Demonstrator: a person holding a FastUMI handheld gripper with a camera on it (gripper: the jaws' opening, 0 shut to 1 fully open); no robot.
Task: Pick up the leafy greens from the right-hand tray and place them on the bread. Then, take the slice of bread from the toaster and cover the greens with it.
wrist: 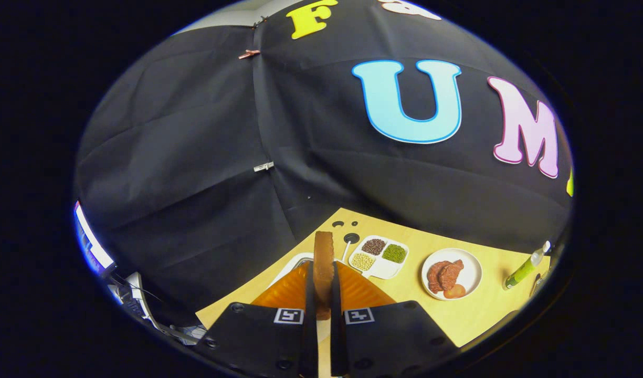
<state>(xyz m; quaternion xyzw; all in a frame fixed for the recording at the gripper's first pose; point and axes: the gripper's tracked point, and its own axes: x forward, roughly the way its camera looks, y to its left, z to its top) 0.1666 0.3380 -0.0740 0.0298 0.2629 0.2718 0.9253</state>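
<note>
A slice of brown toast (pixel 324 262) stands on edge between my two fingers, lifted above the table. My gripper (pixel 324 302) is shut on the slice, with both fingers (pixel 309 299) pressing its flat sides. Behind and below the slice sits an orange ribbed object (pixel 287 291), partly hidden by the fingers. I cannot tell whether it is the toaster. A pale tray rim (pixel 295 262) shows beside it on the left.
On the light wooden table (pixel 478 310), beyond the fingers to the right, lies a white divided dish (pixel 380 256) with beans and seeds. Farther right stands a white plate (pixel 451 274) with meat pieces, then a green bottle (pixel 523 269) lying near the table's edge.
</note>
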